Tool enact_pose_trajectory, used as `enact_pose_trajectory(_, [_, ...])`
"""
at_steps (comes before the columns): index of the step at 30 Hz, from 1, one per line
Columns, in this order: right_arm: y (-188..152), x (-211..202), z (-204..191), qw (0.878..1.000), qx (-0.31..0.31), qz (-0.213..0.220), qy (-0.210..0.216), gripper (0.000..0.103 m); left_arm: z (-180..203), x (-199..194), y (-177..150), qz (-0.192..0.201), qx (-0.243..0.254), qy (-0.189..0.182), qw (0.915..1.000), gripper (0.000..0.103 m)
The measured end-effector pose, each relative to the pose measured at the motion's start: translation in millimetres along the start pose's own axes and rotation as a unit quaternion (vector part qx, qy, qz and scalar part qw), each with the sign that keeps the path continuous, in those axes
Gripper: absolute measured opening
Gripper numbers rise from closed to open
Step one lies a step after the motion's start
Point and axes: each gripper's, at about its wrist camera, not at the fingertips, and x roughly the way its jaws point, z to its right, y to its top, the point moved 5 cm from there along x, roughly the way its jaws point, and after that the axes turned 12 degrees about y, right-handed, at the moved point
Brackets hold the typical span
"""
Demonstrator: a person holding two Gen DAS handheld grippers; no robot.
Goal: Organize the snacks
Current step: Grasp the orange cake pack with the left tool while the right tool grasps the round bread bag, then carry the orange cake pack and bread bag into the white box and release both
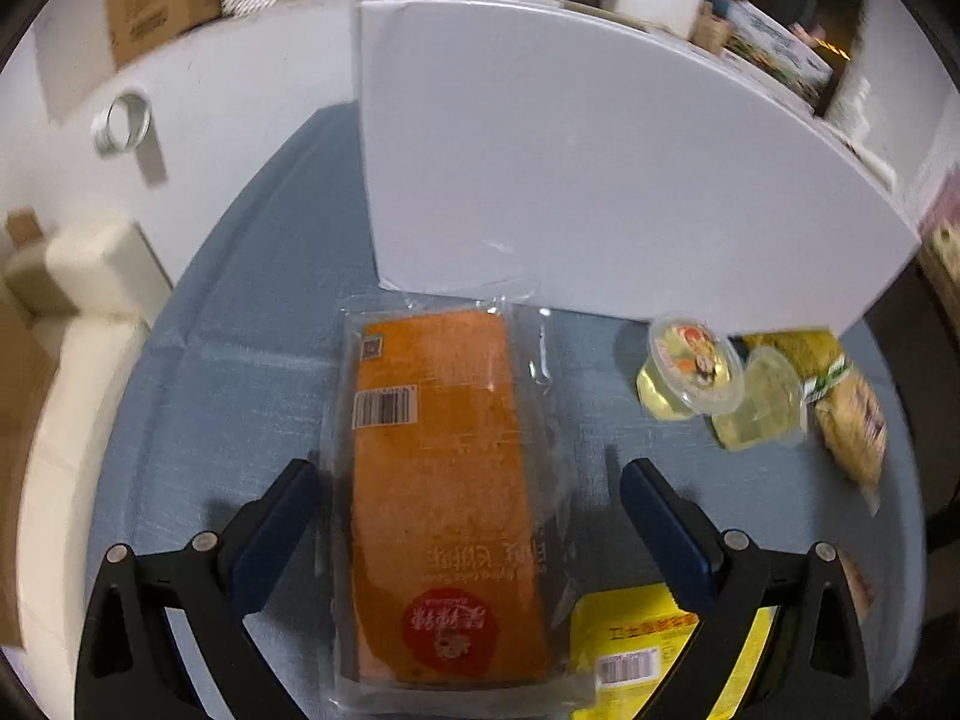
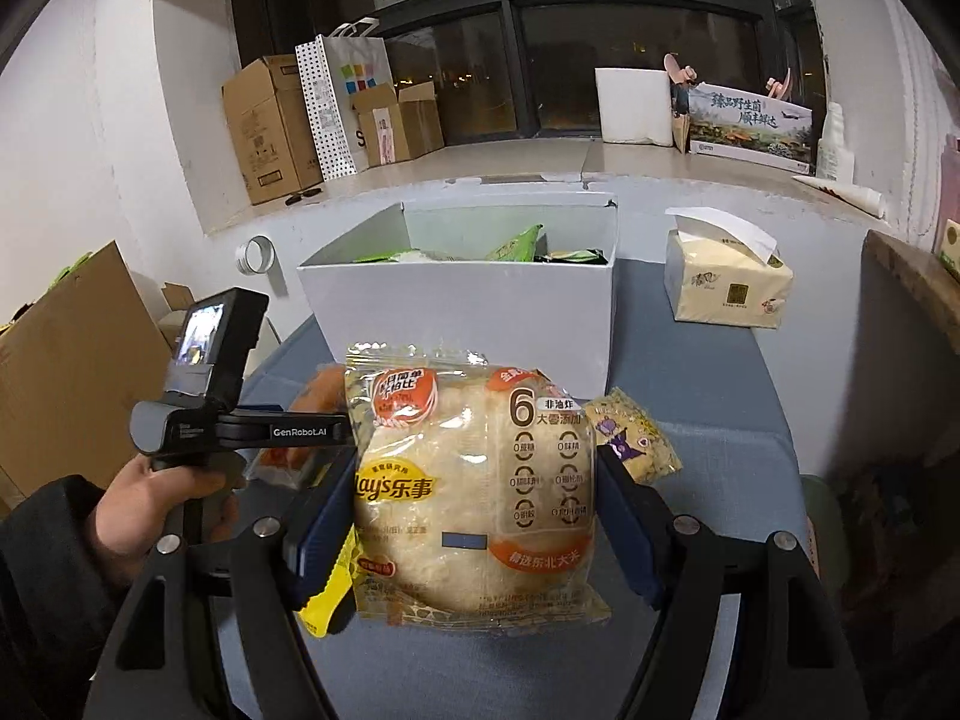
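Note:
An orange snack pack (image 1: 444, 480) in clear wrap lies flat on the blue tablecloth (image 1: 240, 360). My left gripper (image 1: 471, 468) is open and straddles it, with its blue pads apart from the wrap on both sides. Just beyond stands the white box (image 1: 570, 180). In the right wrist view my right gripper (image 2: 477, 462) is shut on a Lay's rice cracker pack (image 2: 474, 492), held up above the cloth in front of the white box (image 2: 468, 312). Several snack packs lie inside that box. A person's hand (image 2: 156, 498) holds the left gripper's handle at the left.
Two jelly cups (image 1: 690, 372) and a brownish pack (image 1: 852, 420) lie right of the orange pack. A yellow pack (image 1: 630, 642) sits under the left gripper's right finger. A small yellow packet (image 2: 636, 432) and a tissue pack (image 2: 726, 282) are further right. Cardboard boxes (image 2: 270, 132) line the windowsill.

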Motion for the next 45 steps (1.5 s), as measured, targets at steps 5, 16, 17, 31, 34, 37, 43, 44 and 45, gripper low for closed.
enact_pose_trajectory(5, [-7,3,-2,1.0,-0.002,-0.004,0.002,0.079,0,-12,-5,0.019,0.023,0.02,0.9993,0.063])
enact_pose_trajectory(16, [-15,-2,-6,1.0,-0.005,-0.007,0.002,0.079,-15,-79,-11,0.068,0.012,-0.07,0.9952,0.053])
enact_pose_trajectory(17, [-14,-2,-6,1.0,-0.004,-0.005,0.003,0.079,-16,-94,-12,0.081,0.013,-0.078,0.9935,0.053])
enact_pose_trajectory(31, [28,2,6,0.999,0.024,0.016,0.016,0.079,-22,-142,35,0.125,0.021,-0.137,0.9824,0.01])
enact_pose_trajectory(34, [21,2,6,0.999,0.03,0.015,0.023,0.079,-17,-114,18,0.096,0.035,-0.114,0.9882,0.022])
enact_pose_trajectory(37, [15,7,6,0.999,0.03,0.004,0.022,0.079,-18,-78,4,0.053,0.033,-0.075,0.9952,0.08])
enact_pose_trajectory(43, [8,10,1,0.999,0.024,-0.002,0.022,0.079,0,-36,-11,0.011,0.065,-0.061,0.996,0.095])
enact_pose_trajectory(44, [7,10,0,0.999,0.024,-0.002,0.023,0.079,3,-26,-14,-0.003,0.067,-0.046,0.9967,0.095])
enact_pose_trajectory(45, [6,10,-1,0.999,0.023,-0.003,0.024,0.079,4,-21,-15,-0.011,0.067,-0.044,0.9967,0.095])
